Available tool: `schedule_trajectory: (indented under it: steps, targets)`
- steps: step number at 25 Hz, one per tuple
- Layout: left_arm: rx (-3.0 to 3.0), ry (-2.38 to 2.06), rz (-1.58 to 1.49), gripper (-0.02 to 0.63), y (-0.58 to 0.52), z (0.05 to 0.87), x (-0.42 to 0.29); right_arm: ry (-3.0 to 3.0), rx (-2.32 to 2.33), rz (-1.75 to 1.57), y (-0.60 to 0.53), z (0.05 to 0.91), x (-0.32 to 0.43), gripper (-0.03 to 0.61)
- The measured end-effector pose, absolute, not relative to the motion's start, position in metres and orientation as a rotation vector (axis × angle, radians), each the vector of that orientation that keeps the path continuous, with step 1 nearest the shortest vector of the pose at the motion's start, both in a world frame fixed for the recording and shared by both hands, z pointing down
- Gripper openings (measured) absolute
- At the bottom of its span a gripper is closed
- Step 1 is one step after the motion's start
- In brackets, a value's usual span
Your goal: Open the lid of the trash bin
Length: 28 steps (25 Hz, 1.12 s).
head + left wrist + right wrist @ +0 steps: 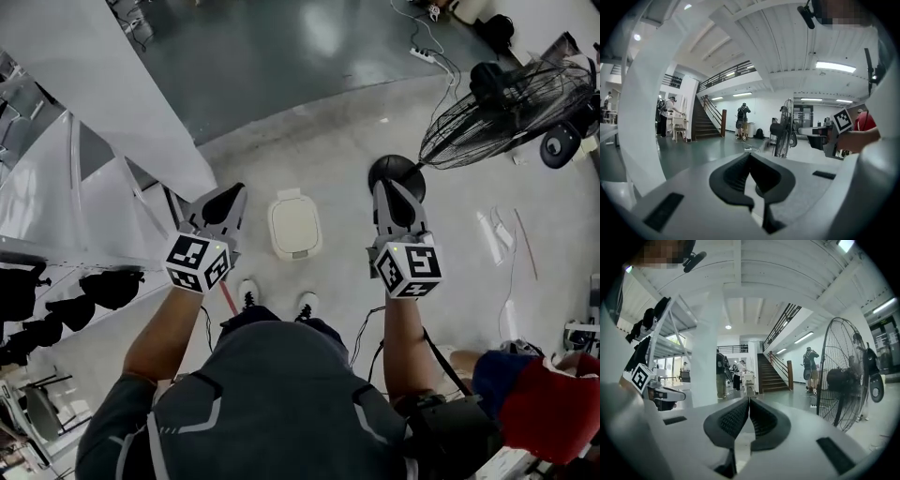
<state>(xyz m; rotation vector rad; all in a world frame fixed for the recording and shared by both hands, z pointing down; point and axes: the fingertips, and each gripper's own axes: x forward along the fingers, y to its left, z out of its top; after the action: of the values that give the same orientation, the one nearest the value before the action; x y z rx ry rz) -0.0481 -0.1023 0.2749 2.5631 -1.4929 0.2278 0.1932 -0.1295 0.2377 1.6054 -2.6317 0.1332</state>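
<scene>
- The bin point(294, 225) stands on the floor just ahead of the person's shoes point(248, 292), between the two grippers, with its lid down.
- The left gripper point(228, 197) and the right gripper point(390, 187) have their jaws pressed together and hold nothing.
- Both point forward over the room, not down, so I judge the reach to the lid is not yet begun.

There is one trash bin point(294, 225), one standing fan point(492, 112), two shoes point(248, 292) (both white) and two grippers, a left gripper point(228, 195) and a right gripper point(388, 189).
</scene>
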Motion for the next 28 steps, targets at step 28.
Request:
schedule_trajectory:
  steps: [28]
  targets:
    - [2.248,-1.287,0.46,0.009,-0.096,0.543,-0.064,-2.344,1.369,0.541,-0.144,0.533,0.141,0.028]
